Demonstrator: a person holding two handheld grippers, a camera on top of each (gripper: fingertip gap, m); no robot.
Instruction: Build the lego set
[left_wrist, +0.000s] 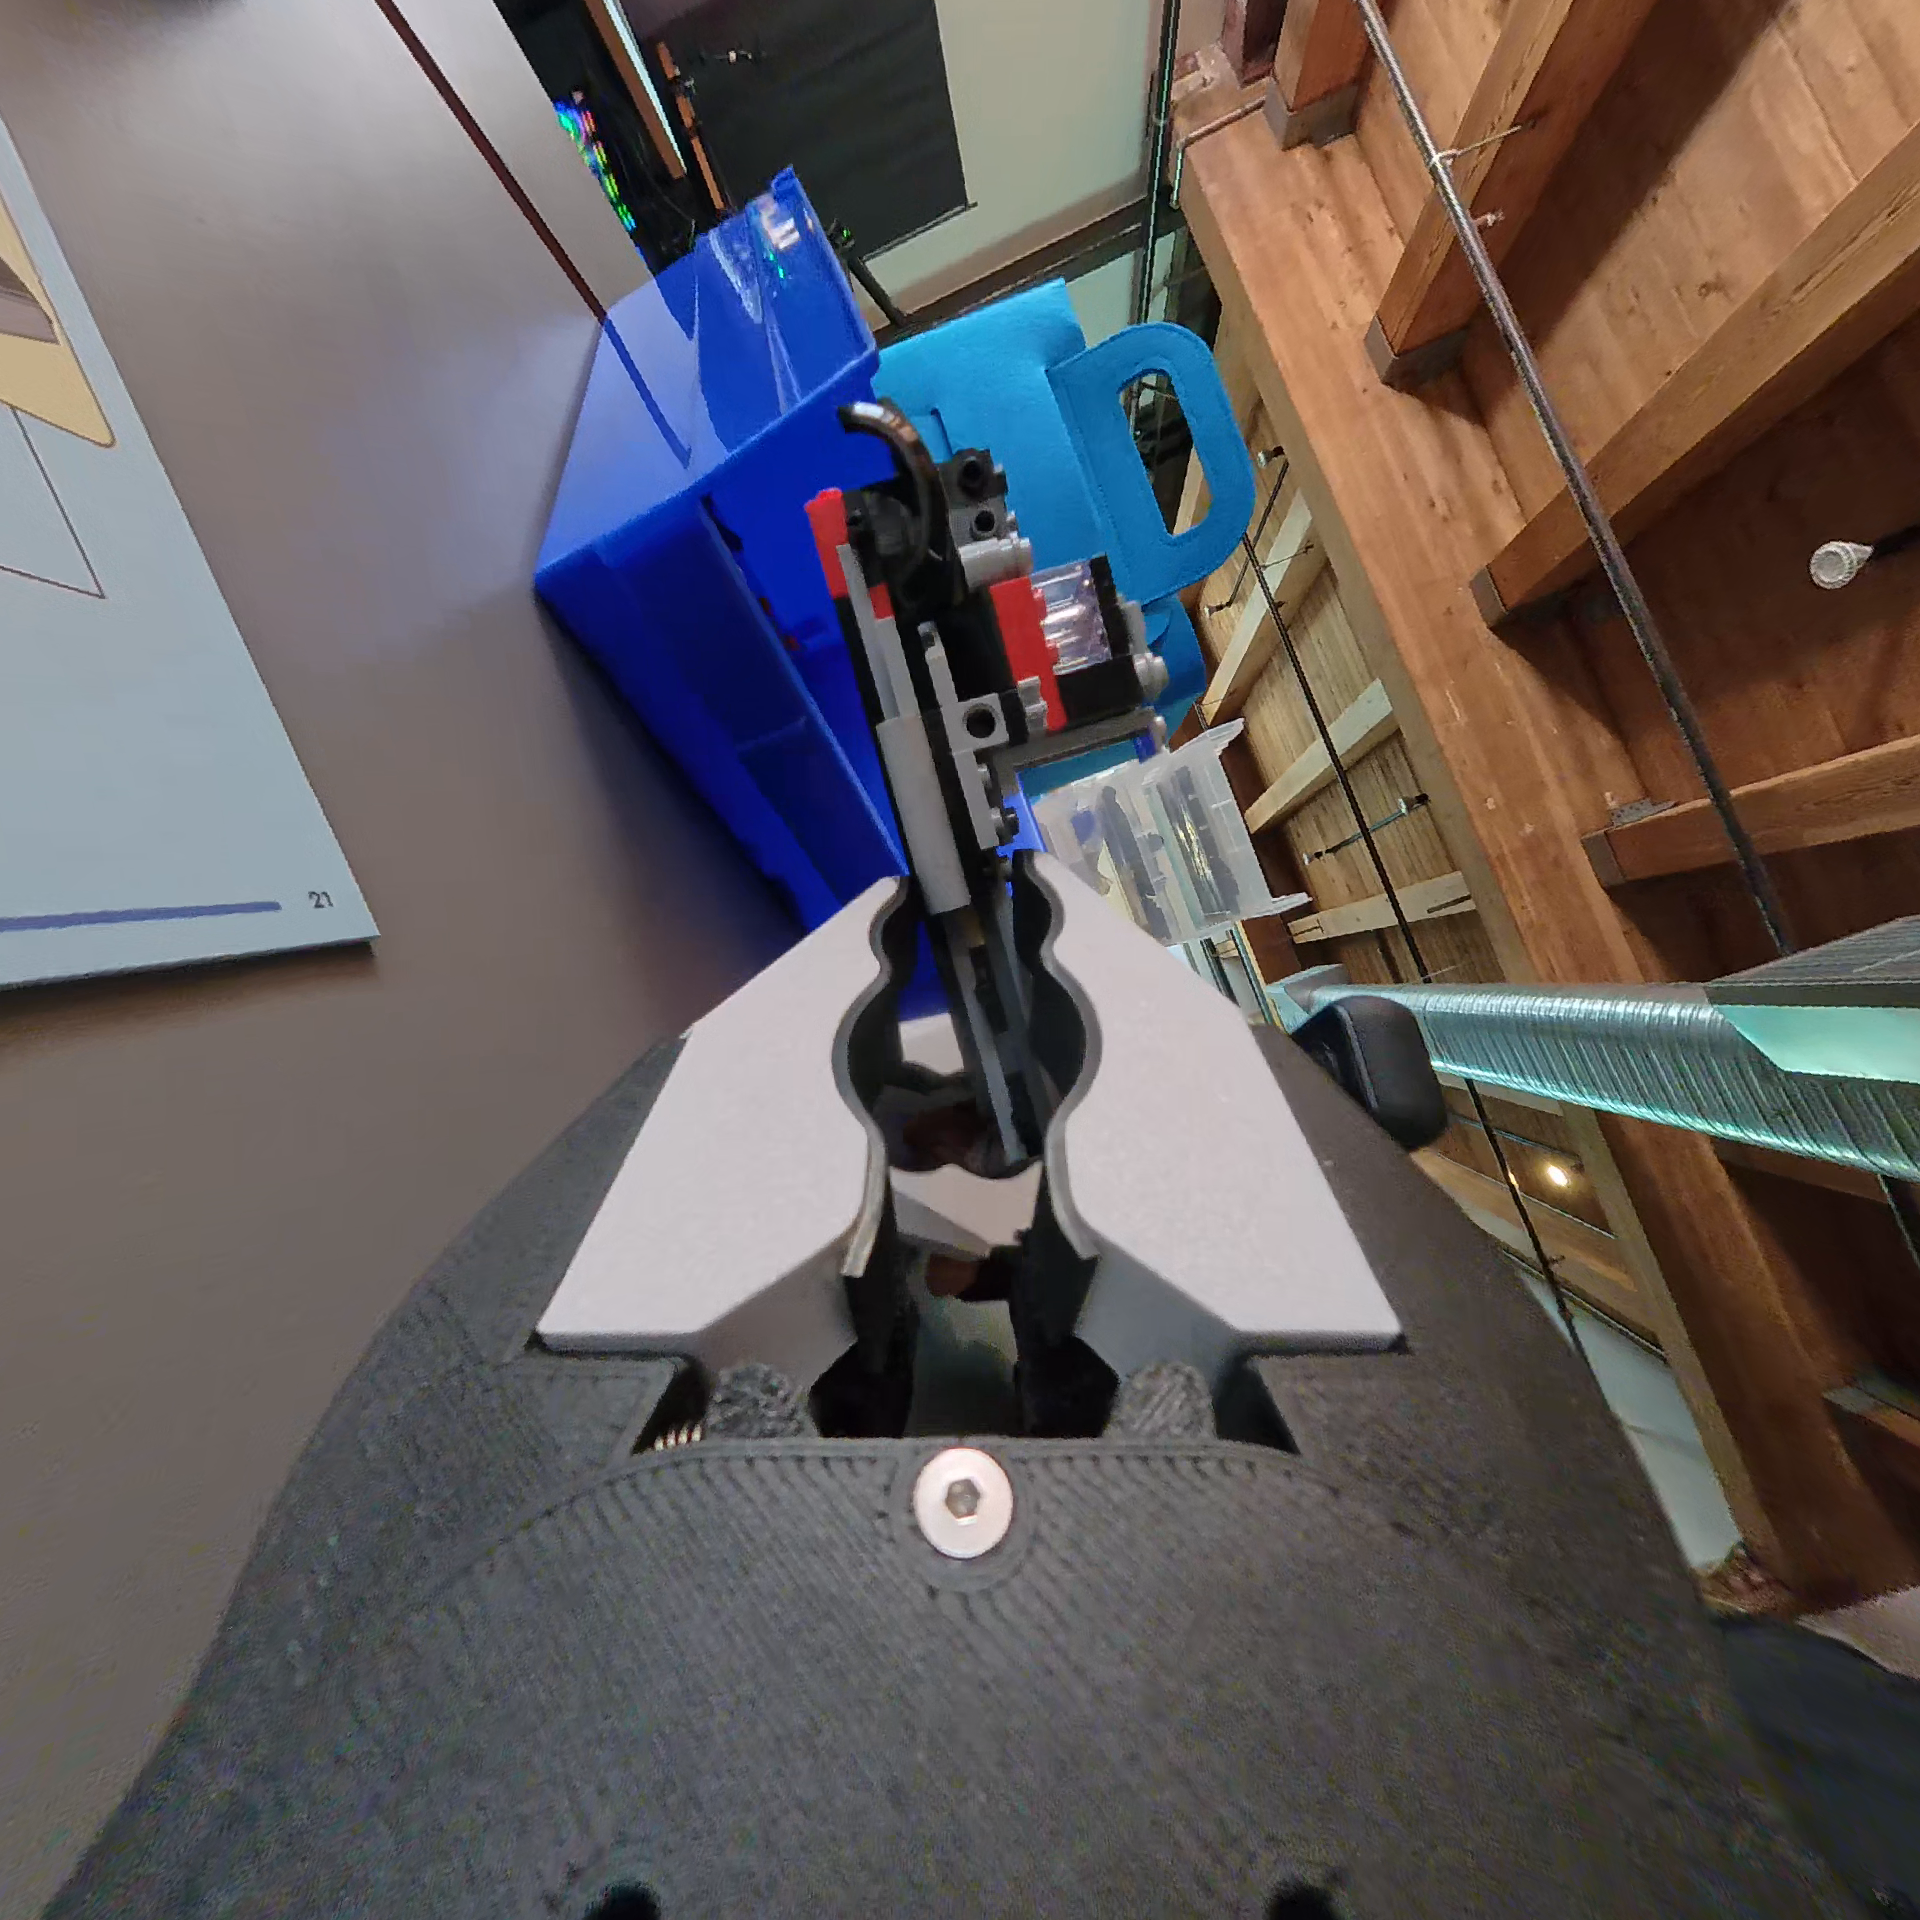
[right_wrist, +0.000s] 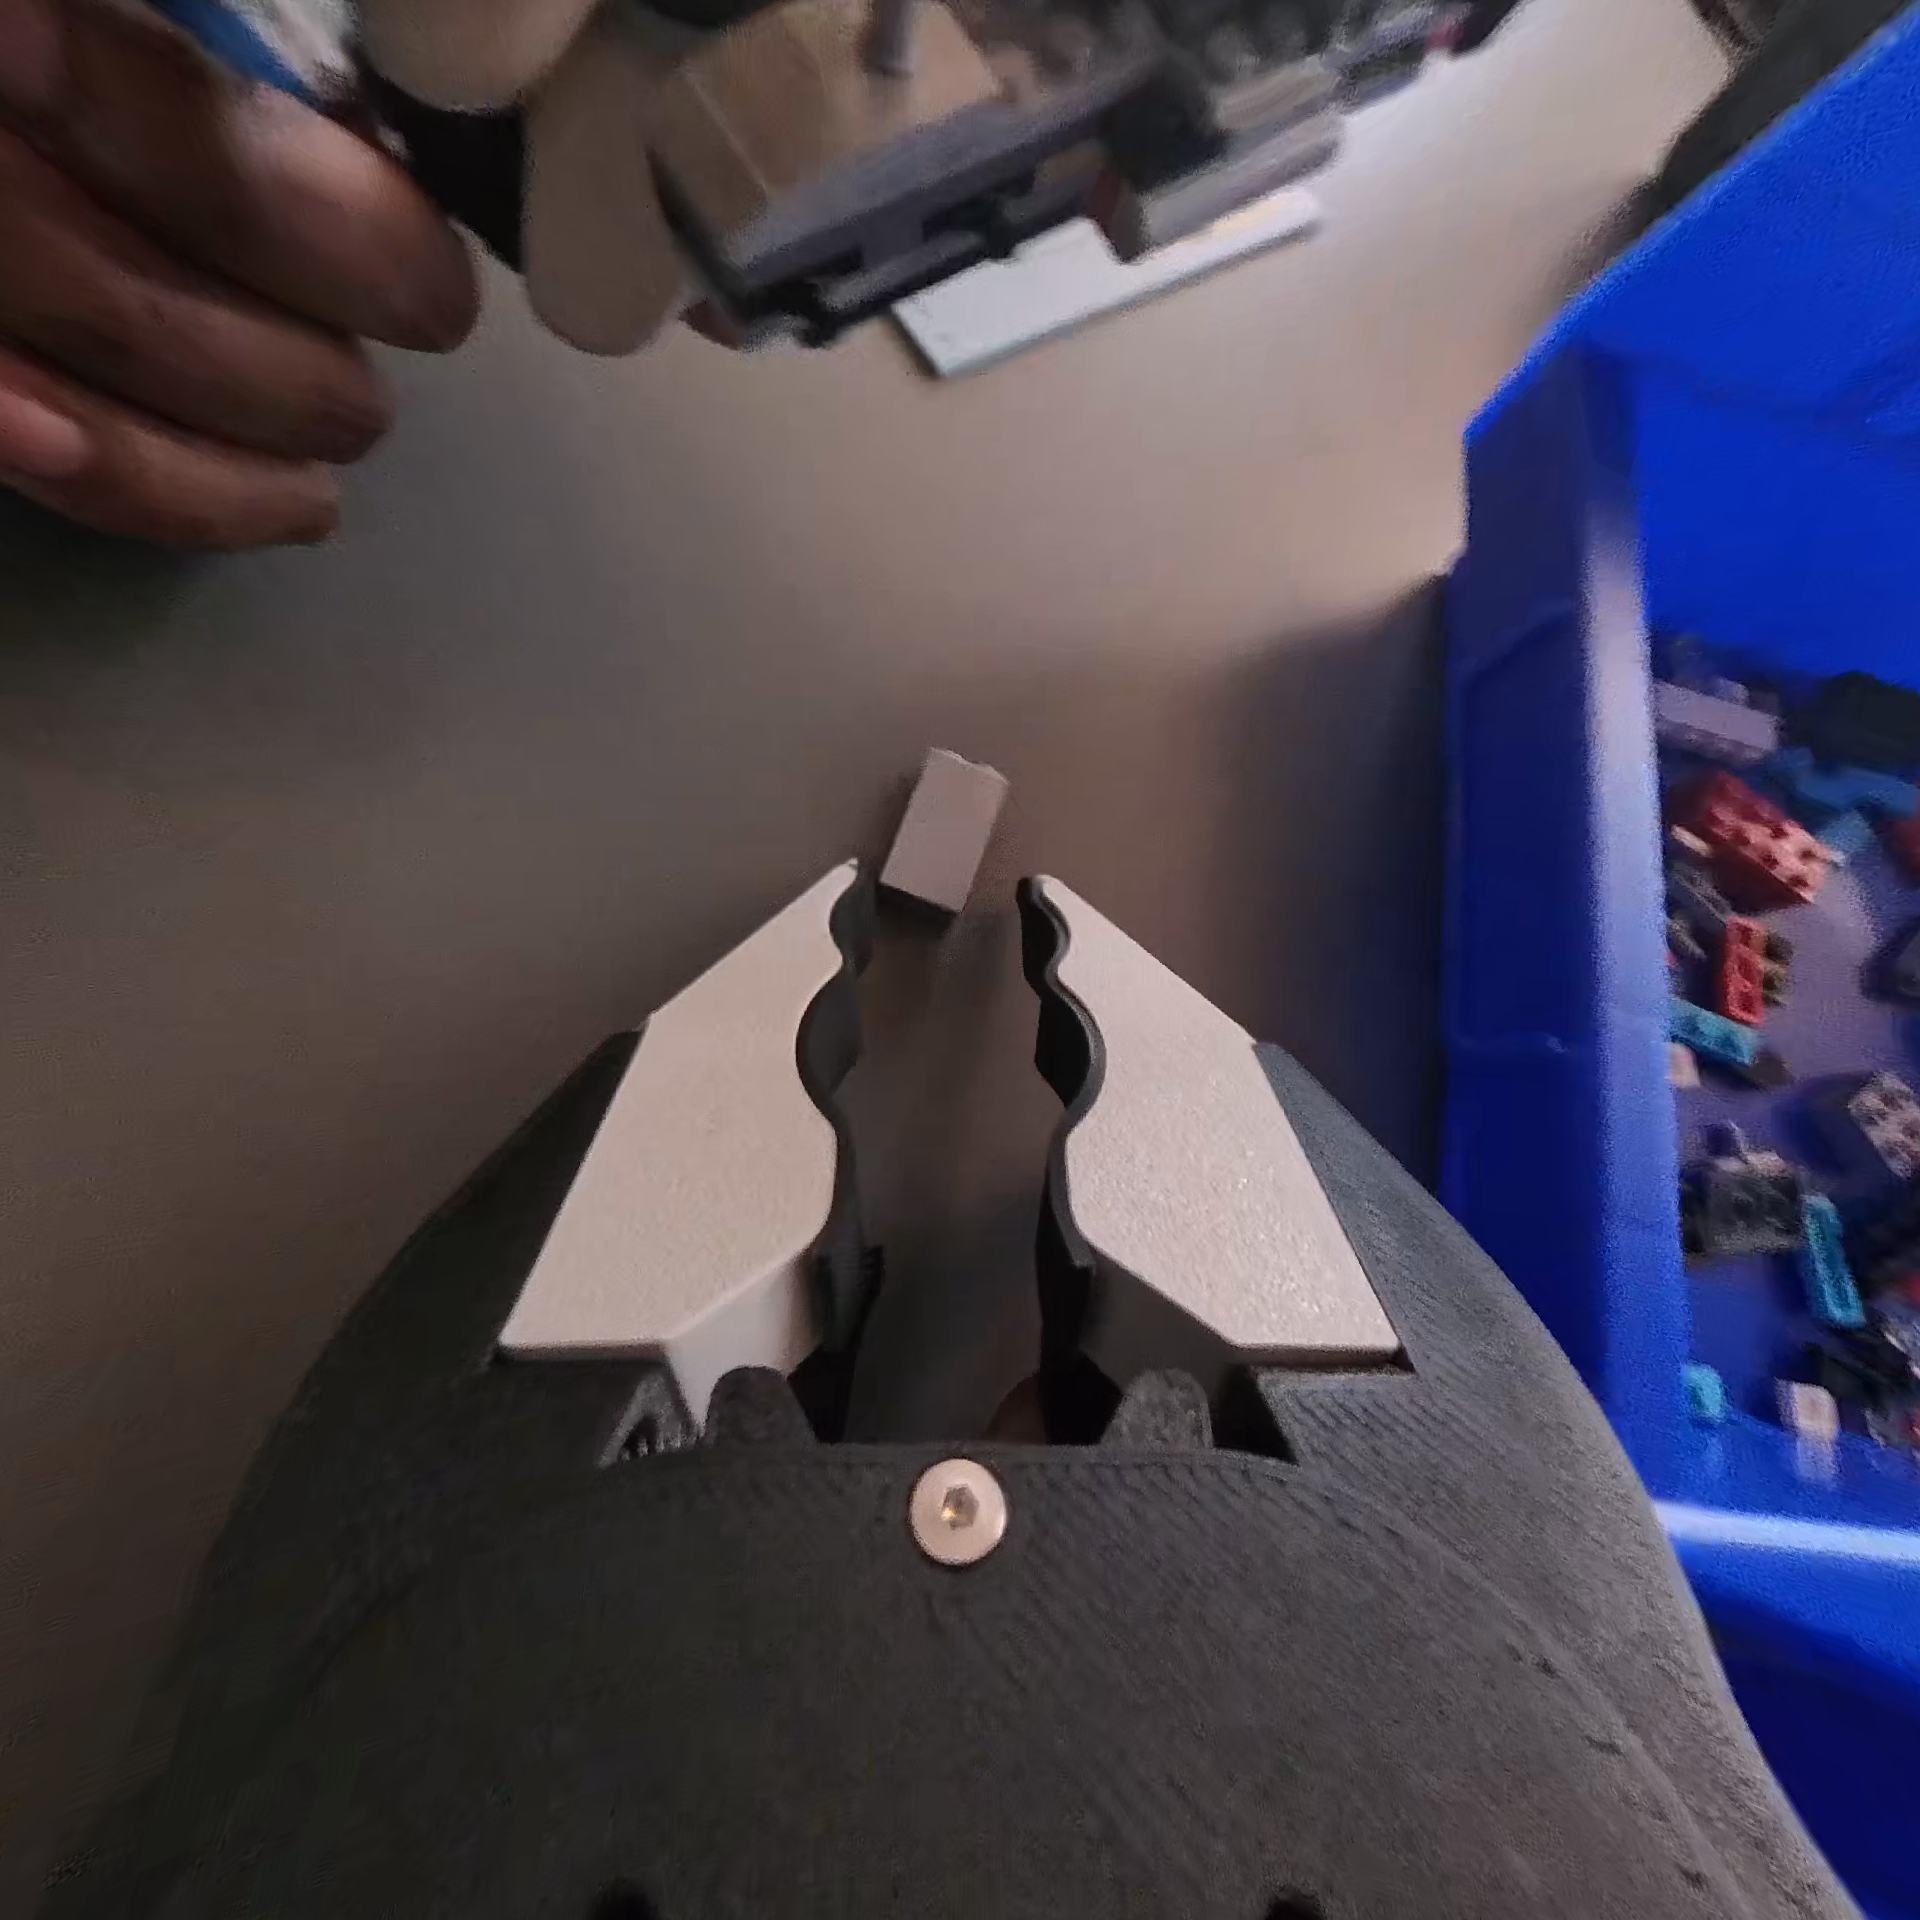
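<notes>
My left gripper (left_wrist: 966, 883) is shut on a partly built lego model (left_wrist: 951, 665) of black, grey and red bricks with a clear piece, held up off the table. The same model shows blurred at the top of the right wrist view (right_wrist: 935, 197), beside a person's hand (right_wrist: 177, 312). My right gripper (right_wrist: 940, 883) is open, low over the brown table (right_wrist: 623, 582). A small grey lego piece (right_wrist: 940, 836) lies on the table just past its fingertips, nearer the left finger; I cannot tell whether it touches.
A blue bin (right_wrist: 1558, 831) of several loose lego bricks stands at the right; it also shows in the left wrist view (left_wrist: 717, 582). An instruction booklet (left_wrist: 135, 727) lies on the table. A clear parts box (left_wrist: 1174, 831) and a blue felt bag (left_wrist: 1143, 447) stand behind the bin. Some 10 cm of space lies between my two pairs of fingers.
</notes>
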